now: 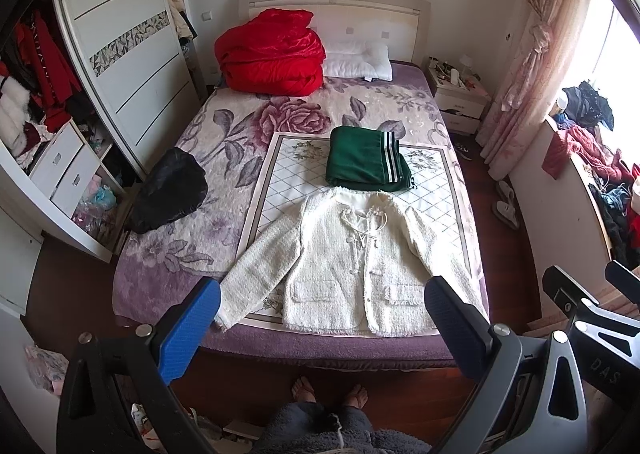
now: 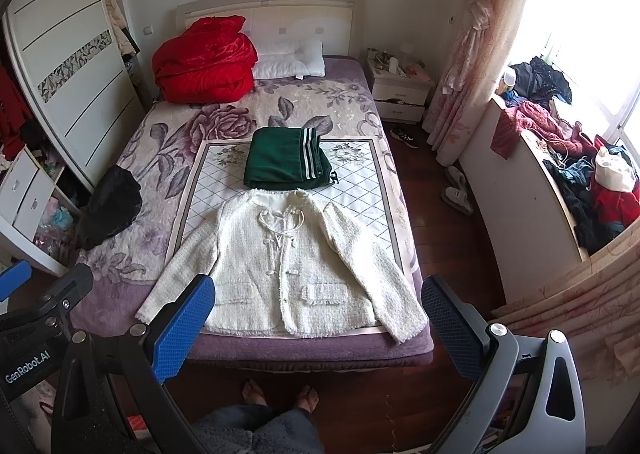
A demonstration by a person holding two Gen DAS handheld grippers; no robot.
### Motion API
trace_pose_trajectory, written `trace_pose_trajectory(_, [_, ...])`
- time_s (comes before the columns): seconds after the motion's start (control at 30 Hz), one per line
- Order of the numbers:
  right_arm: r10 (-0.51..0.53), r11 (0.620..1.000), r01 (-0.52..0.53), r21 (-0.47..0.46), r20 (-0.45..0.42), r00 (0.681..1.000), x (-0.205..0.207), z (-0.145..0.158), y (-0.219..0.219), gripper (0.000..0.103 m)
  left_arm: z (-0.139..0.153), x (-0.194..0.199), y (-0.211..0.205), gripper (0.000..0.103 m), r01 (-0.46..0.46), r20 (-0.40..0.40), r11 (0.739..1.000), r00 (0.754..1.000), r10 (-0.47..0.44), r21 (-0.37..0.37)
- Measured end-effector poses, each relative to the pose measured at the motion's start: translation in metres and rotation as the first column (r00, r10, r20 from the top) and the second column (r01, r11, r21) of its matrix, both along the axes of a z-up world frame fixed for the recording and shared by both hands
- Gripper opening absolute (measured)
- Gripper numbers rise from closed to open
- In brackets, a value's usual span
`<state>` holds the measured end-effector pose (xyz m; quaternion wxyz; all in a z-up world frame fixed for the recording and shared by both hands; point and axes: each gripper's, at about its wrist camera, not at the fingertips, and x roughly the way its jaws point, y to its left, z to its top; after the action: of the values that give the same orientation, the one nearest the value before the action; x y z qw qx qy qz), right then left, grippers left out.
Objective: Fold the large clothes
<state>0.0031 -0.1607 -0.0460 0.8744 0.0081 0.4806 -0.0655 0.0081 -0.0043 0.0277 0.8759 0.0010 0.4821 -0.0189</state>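
A cream tweed jacket (image 1: 352, 266) lies spread flat, front up, sleeves out, on a patterned mat (image 1: 276, 181) at the foot of the bed; it also shows in the right wrist view (image 2: 288, 270). A folded green garment (image 1: 366, 159) with white stripes lies just beyond its collar, also in the right wrist view (image 2: 286, 163). My left gripper (image 1: 322, 318) is open and empty, held above the bed's foot edge. My right gripper (image 2: 318, 318) is open and empty, beside the left one, also short of the jacket.
A black garment (image 1: 168, 189) lies at the bed's left edge. A red quilt (image 1: 270, 53) and white pillow (image 1: 358, 59) sit at the headboard. An open wardrobe (image 1: 52, 125) stands left. A nightstand (image 2: 400, 87) and a clothes-piled sill (image 2: 580, 165) are right. The person's feet (image 2: 280, 394) stand below.
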Motion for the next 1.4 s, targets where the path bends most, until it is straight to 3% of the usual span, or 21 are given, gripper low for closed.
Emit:
trace_pose_trajectory(1.13, [-0.009,1.000,0.009,0.006,-0.001,1.000,-0.003,0.005,0.003,0.103,-0.006,-0.007,0.016,0.103,0.027,0.017,1.000,0.999,-0.027,-0.013])
trace_pose_trajectory(1.27, [-0.025,1.000,0.025,0.010,-0.015,1.000,0.002,0.004,0.010,0.103,-0.015,0.002,0.021,0.103,0.034,0.024,0.999,0.999,-0.034,-0.007])
trace_pose_trajectory(1.4, [-0.069,0.998,0.070,0.008,-0.037,0.997,0.017,-0.017,0.017,0.103,-0.038,0.023,0.023,0.103,0.069,0.039,0.997,0.997,-0.070,0.020])
